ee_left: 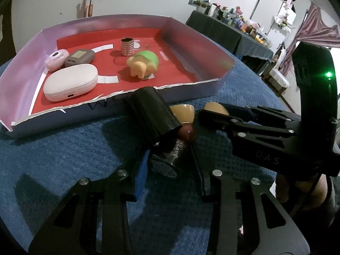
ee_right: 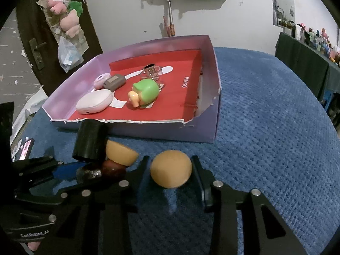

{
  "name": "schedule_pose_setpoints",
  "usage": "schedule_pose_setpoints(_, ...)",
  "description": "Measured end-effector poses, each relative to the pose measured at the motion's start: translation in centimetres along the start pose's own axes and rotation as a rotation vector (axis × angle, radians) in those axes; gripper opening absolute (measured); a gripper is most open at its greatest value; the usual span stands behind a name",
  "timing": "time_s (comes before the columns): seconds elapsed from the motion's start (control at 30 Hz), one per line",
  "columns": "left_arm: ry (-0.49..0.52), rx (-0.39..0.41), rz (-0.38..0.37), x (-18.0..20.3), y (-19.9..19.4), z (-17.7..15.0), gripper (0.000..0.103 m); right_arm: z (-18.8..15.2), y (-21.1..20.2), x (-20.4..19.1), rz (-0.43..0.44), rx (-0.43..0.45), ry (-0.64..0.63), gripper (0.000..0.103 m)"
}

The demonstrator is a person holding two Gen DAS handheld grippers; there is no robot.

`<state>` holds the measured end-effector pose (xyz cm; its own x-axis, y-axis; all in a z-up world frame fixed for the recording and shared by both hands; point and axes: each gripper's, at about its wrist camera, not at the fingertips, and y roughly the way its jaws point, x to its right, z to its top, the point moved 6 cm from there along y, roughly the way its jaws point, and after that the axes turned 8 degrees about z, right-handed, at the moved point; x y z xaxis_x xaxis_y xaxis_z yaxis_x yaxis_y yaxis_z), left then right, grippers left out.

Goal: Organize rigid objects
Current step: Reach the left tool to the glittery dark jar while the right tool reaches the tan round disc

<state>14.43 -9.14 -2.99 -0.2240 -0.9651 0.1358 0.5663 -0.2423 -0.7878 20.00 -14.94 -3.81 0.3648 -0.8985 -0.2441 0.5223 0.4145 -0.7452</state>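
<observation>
Currently both grippers sit low on the blue textured cloth [ee_right: 265,116], just in front of the torn front wall of the lilac tray [ee_left: 187,90].

Left gripper [ee_left: 170,165]: clenched on a dark glittery bottle [ee_left: 170,159] with a black cap [ee_left: 148,110]; it lies between the pads at lower centre of the left view, cap toward the tray. A dark red bead [ee_left: 188,135] and a tan half-dome [ee_left: 183,113] sit right against the bottle.

Right gripper [ee_right: 171,170]: jaws around a tan ball [ee_right: 171,169] at lower centre of the right view, pads touching both sides, so grasping it.

Tray floor is red. Inside, left to centre of the left view: white oval case [ee_left: 70,81], pink round case [ee_left: 56,58], grey-brown device [ee_left: 79,57], studded silver cylinder [ee_left: 127,46], green and orange toy figure [ee_left: 144,63].
</observation>
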Motion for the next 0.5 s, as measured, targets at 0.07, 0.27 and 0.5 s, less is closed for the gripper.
schedule_pose_setpoints(0.07,-0.008,0.0,-0.008,-0.2,-0.2,-0.2,0.035,0.0,0.0,-0.1,0.004,-0.001,0.001,0.04)
schedule_pose_setpoints(0.27,-0.039,0.0,-0.015,-1.3,-0.8,-0.8,0.035,-0.7,0.0,-1.4,0.032,-0.014,-0.007,0.04)
schedule_pose_setpoints(0.5,-0.104,0.01,0.007,-4.3,-2.1,-2.0,0.035,-1.5,0.2,-4.0,0.092,-0.036,-0.023,0.04)
